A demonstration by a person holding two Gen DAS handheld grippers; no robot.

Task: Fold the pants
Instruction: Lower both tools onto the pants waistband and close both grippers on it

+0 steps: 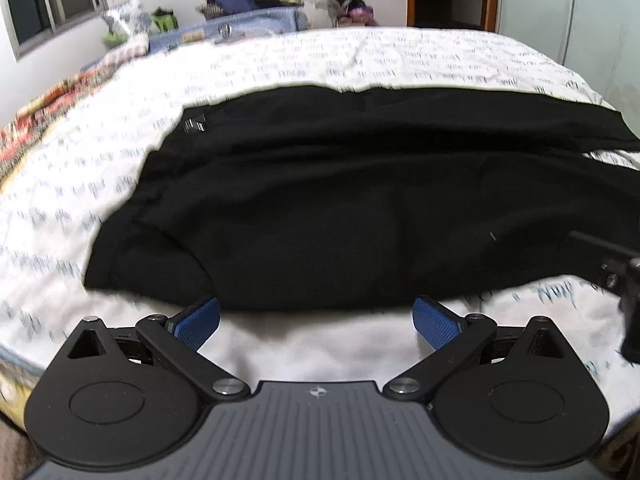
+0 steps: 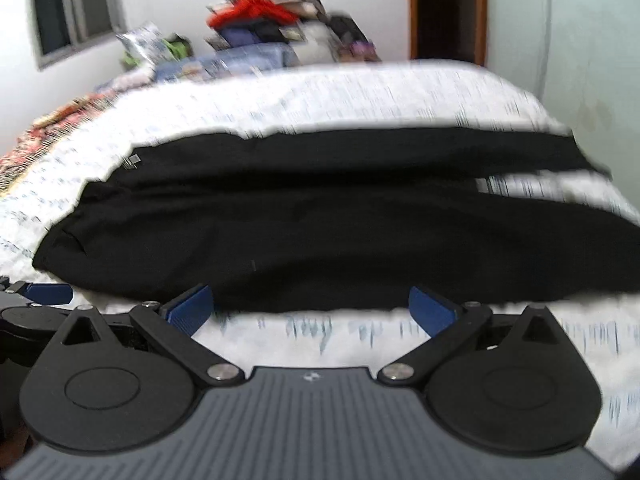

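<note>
Both tools wide open at the near edge of the black pants, nothing gripped.

Left wrist view: left tool (image 1: 316, 322) was spread wide, its blue pads (image 1: 198, 322) just short of the near hem of the pants (image 1: 340, 200), which lay flat across the bed (image 1: 280, 64) on the white printed sheet, a small label near their far left corner. Part of the right tool (image 1: 628, 280) showed at the right edge. Right wrist view: right tool (image 2: 310, 310) was equally wide, empty, tips at the pants (image 2: 320, 232) near edge; legs ran off to the right with a strip of sheet between them. Left tool (image 2: 48, 294) sat low left. Frame motion-blurred. Clothes pile (image 2: 256, 16) behind the bed (image 2: 360, 92).
</note>
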